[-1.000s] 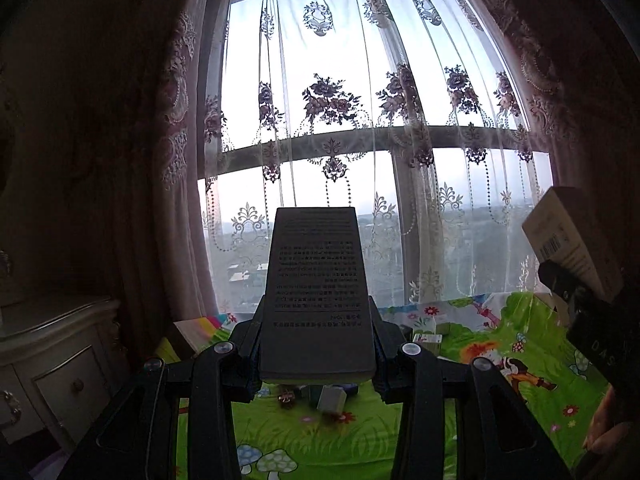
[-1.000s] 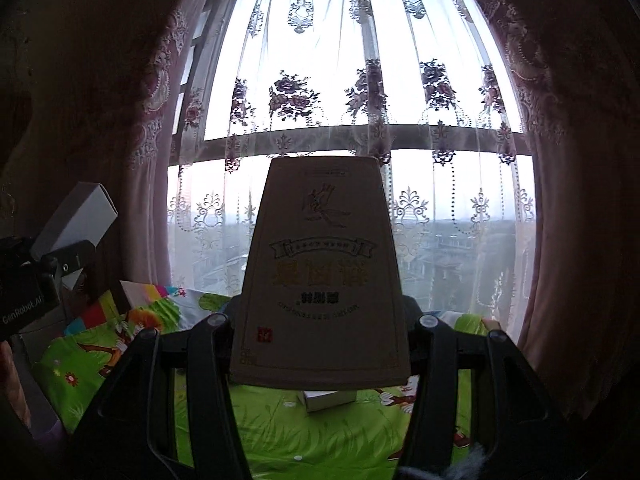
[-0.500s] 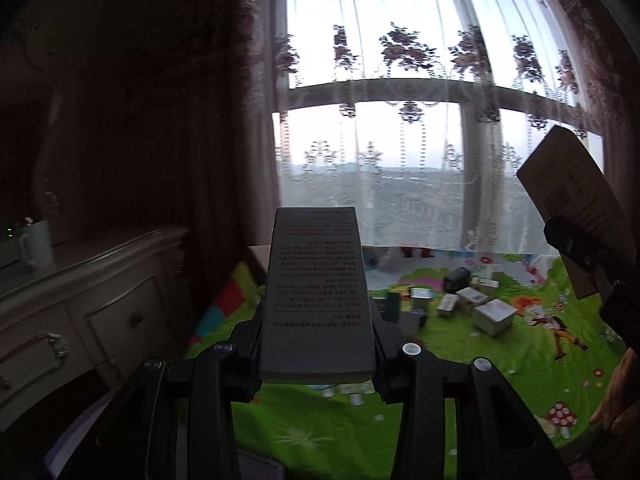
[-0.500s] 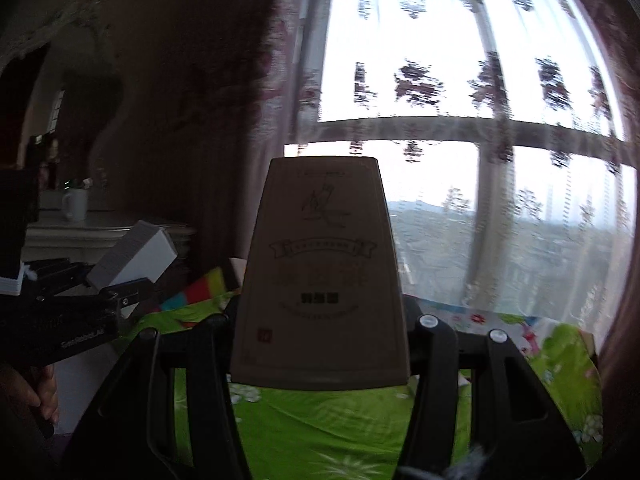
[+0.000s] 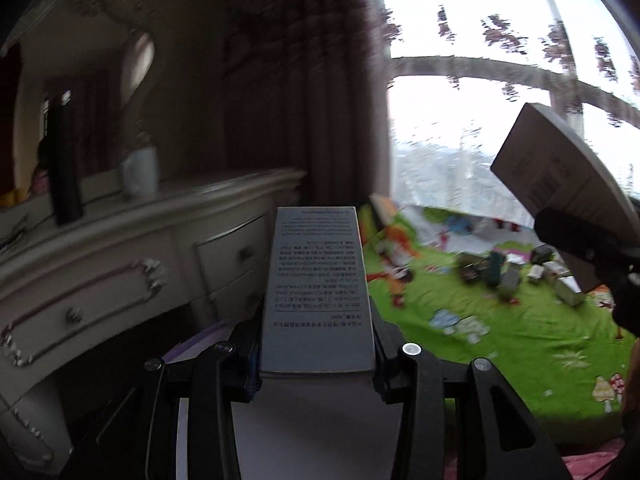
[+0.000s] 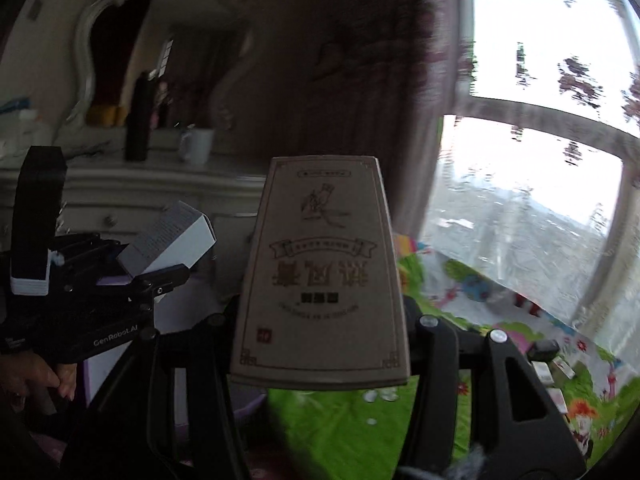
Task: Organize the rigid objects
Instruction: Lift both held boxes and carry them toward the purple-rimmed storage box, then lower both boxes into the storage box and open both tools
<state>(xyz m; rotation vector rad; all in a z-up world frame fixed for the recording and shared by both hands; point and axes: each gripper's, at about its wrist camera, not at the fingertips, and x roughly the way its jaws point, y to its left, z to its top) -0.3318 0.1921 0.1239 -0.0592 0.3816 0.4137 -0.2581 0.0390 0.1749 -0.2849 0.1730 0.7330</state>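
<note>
My left gripper (image 5: 316, 346) is shut on a narrow grey-white box (image 5: 316, 280) with small printed text, held pointing forward. My right gripper (image 6: 320, 326) is shut on a tan cardboard box (image 6: 320, 276) with dark characters and a decorative border. In the left wrist view the tan box (image 5: 560, 176) appears at the right edge in the right gripper. In the right wrist view the grey-white box (image 6: 172, 236) sits at the left in the left gripper (image 6: 156, 276), with a person's hand (image 6: 36, 376) below it. Several small boxes (image 5: 512, 276) lie on the green mat.
A cream dresser (image 5: 120, 264) with drawers stands at the left, bearing a white mug (image 5: 140, 172), a dark bottle (image 5: 64, 168) and a mirror. A white container with a purple edge (image 5: 192, 346) sits just below the left gripper. The green patterned mat (image 5: 500, 340) spreads toward the curtained window (image 5: 480, 100).
Both views have swung left, from the window and mat toward the dresser and mirror. Each gripper still clamps its box. The small boxes on the mat now lie at the right.
</note>
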